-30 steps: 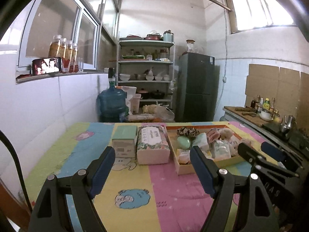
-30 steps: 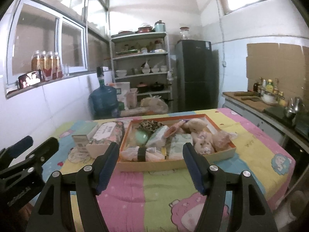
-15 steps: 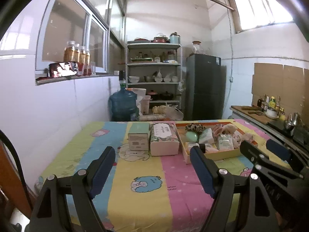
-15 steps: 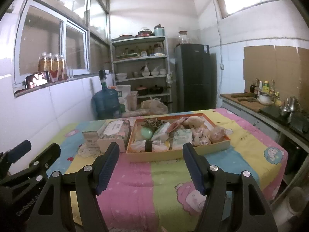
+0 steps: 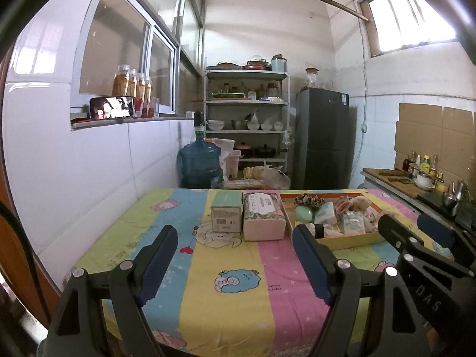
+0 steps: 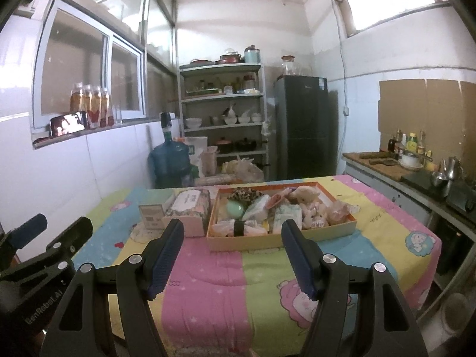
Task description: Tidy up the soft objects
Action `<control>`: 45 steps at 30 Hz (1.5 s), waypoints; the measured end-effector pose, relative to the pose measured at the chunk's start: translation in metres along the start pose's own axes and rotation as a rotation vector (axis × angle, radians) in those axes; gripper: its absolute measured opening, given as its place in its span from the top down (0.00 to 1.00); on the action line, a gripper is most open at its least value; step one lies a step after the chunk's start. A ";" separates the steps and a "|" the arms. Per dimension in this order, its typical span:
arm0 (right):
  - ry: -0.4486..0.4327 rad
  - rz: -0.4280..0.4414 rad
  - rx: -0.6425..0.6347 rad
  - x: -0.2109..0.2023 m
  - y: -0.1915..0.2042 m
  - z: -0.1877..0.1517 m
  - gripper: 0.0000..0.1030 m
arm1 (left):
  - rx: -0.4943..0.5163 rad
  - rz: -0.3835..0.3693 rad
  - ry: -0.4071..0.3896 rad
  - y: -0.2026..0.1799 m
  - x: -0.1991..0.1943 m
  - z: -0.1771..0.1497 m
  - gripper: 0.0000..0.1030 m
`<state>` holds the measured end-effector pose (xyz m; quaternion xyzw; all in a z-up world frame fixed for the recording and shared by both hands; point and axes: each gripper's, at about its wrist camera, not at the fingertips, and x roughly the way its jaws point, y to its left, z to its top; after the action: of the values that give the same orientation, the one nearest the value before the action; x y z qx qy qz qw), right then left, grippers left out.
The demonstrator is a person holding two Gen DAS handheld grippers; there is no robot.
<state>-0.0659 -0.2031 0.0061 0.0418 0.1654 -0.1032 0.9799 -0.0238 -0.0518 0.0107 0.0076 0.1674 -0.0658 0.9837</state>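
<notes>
Both of your tongs stand wide apart and hold nothing; the left gripper (image 5: 235,255) and the right gripper (image 6: 232,253) hang above the near part of the table (image 6: 208,297), well apart from the soft things.

The soft things lie together in the shallow orange tray (image 6: 282,239) on the far half of the table; you can see a plush toy (image 6: 303,193), a green round piece (image 6: 235,209), a leopard-pattern fabric piece (image 6: 245,195), several small soft packets (image 6: 287,214), and a pale bundle with a dark band (image 6: 239,227) at the front wall of the tray. Just beside the tray on its left stands a floral tissue pack (image 5: 261,217), and next to that a small green carton (image 5: 226,211).

I judge that all these pieces are light and will give way under the fingers, so a gentle closing is enough; the packets look wrapped in film and may slip, so take them across the middle, not by a corner. The plush is better taken at the body, where it is thick; the banded bundle at its band, so it does not open. The tray is crowded and the things touch each other; lifting one may drag its neighbour, so take the front ones first and lift straight up.
</notes>
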 end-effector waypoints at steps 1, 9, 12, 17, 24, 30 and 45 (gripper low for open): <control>-0.002 -0.001 -0.001 -0.001 0.000 0.000 0.32 | -0.001 0.000 0.001 0.000 0.000 -0.001 0.23; -0.007 0.003 -0.003 -0.004 0.001 0.000 0.32 | 0.000 0.003 0.002 0.001 -0.001 0.000 0.23; -0.009 0.009 -0.003 -0.006 0.002 0.001 0.32 | 0.000 0.001 0.001 0.001 0.000 0.000 0.23; -0.008 0.015 0.001 -0.007 0.002 0.002 0.32 | 0.004 -0.002 -0.003 0.003 -0.003 -0.001 0.23; -0.009 0.015 0.001 -0.008 0.002 0.002 0.32 | 0.010 -0.002 0.001 -0.001 -0.006 -0.001 0.23; -0.011 0.016 0.000 -0.008 0.003 0.003 0.32 | 0.011 -0.001 -0.001 -0.002 -0.006 0.000 0.23; -0.011 0.019 -0.003 -0.008 0.005 0.005 0.32 | 0.003 0.001 -0.007 -0.002 -0.007 0.000 0.23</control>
<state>-0.0708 -0.1977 0.0138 0.0413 0.1597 -0.0937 0.9818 -0.0311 -0.0531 0.0133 0.0089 0.1641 -0.0654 0.9842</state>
